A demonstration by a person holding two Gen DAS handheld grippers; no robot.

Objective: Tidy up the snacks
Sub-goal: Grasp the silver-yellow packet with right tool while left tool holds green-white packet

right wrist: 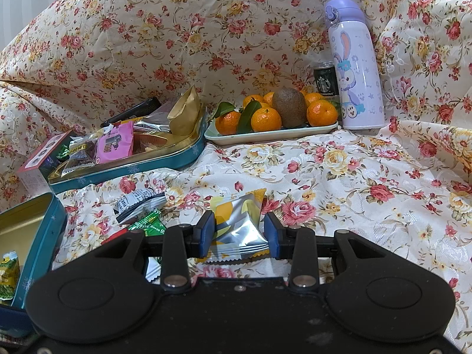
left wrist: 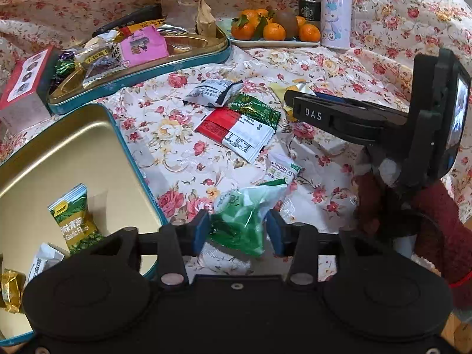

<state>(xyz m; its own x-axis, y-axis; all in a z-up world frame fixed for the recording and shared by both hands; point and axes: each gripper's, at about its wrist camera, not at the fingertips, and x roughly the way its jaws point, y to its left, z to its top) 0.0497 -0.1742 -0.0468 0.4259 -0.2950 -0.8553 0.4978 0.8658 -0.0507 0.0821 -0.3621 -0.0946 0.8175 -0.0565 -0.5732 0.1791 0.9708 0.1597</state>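
Note:
My left gripper stands open just right of the open teal tin. A translucent green snack packet sits between its blue pads, which do not press on it. Inside the tin lie a green pea packet, a white packet and a gold one. My right gripper is shut on a yellow and silver packet, held above the cloth. In the left wrist view that right gripper reaches in from the right, held by a hand in a dark red sleeve.
Loose packets lie on the floral cloth: a red and white one, a green one, a black and white one, a hawthorn strip. Behind are a second tin full of snacks, a fruit plate, a lilac bottle, a can and a red box.

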